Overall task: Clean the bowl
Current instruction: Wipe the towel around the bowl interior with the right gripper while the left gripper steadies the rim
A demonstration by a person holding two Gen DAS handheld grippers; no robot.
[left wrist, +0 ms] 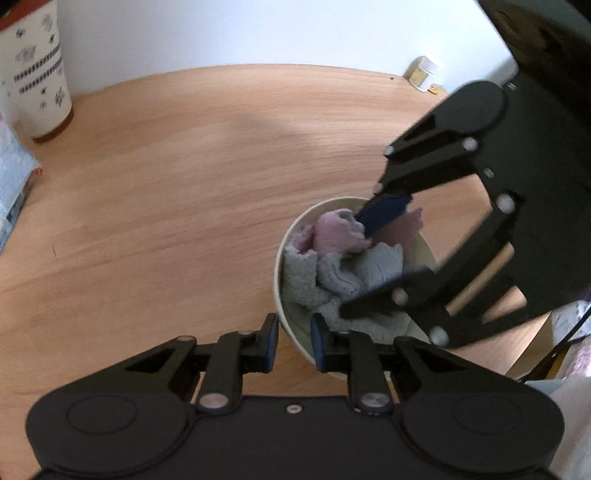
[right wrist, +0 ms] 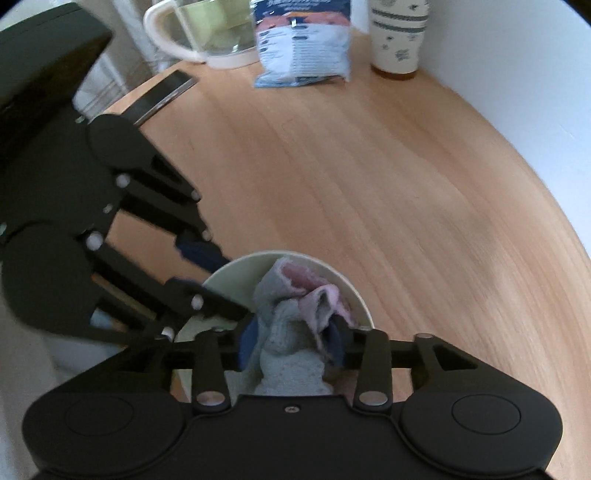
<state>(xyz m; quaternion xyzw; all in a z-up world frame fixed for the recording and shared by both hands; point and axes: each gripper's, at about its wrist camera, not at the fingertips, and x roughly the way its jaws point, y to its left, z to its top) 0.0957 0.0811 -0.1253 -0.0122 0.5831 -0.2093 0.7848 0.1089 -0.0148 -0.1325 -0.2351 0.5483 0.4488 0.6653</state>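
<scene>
A cream bowl [left wrist: 291, 332] stands on the wooden table. My left gripper [left wrist: 293, 345] is shut on its near rim, one finger outside and one inside. A grey and pink cloth [left wrist: 332, 258] fills the bowl. My right gripper [left wrist: 380, 258] reaches in from the right and is shut on the cloth. In the right wrist view the bowl [right wrist: 364, 306] sits just ahead, and my right gripper [right wrist: 291, 347] clamps the bunched cloth [right wrist: 291, 328] between its blue pads. My left gripper [right wrist: 199, 269] shows at the bowl's left rim.
A patterned tumbler [left wrist: 37, 74] and a blue-white packet [left wrist: 14, 177] stand at the table's far left. A small white jar [left wrist: 424, 72] is by the wall. The right wrist view shows a jug [right wrist: 207, 33], the packet [right wrist: 303, 48], the tumbler [right wrist: 397, 37] and a dark flat object [right wrist: 162, 96].
</scene>
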